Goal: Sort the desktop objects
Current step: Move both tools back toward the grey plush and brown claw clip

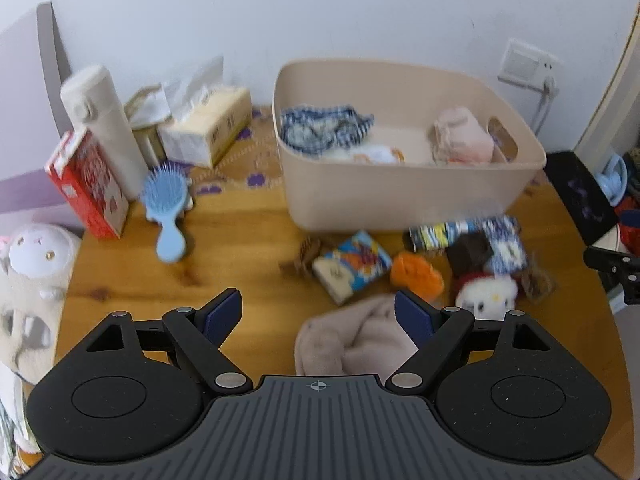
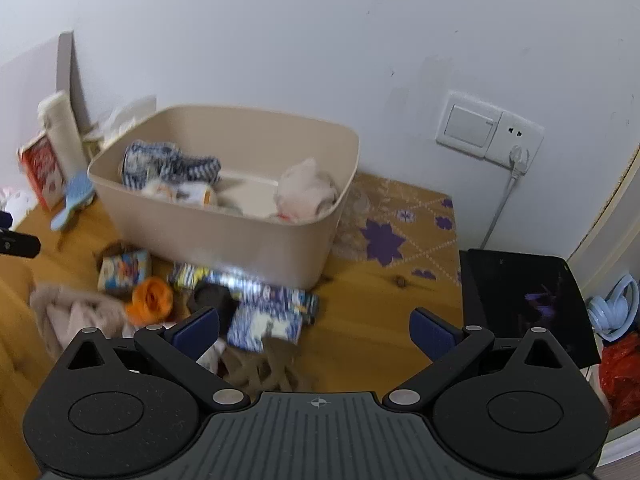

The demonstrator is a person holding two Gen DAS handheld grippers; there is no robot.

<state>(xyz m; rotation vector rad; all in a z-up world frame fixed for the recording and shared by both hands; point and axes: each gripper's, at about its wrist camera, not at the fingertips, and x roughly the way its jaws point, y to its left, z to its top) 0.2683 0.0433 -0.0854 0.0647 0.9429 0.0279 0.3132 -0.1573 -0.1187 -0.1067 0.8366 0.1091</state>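
A beige bin (image 1: 400,196) stands at the back of the wooden table, with a blue checked cloth (image 1: 320,124) and a pink item (image 1: 464,136) inside. In front of it lies a jumble: a colourful small box (image 1: 352,264), an orange piece (image 1: 416,272), a white plush (image 1: 486,292) and a pink fluffy cloth (image 1: 352,340). My left gripper (image 1: 318,304) hangs open above the pink cloth, holding nothing. My right gripper (image 2: 314,320) is open wide over a blue-white patterned pack (image 2: 264,320) and a brown cloth (image 2: 264,364), its fingers empty. The bin (image 2: 224,236) shows beyond them.
At the left stand a red carton (image 1: 88,188), a cream bottle (image 1: 100,120), a tissue pack (image 1: 208,124) and a blue hairbrush (image 1: 166,208). A plush toy (image 1: 36,264) sits off the left edge. A black flat case (image 2: 524,300) lies right, below a wall socket (image 2: 488,128).
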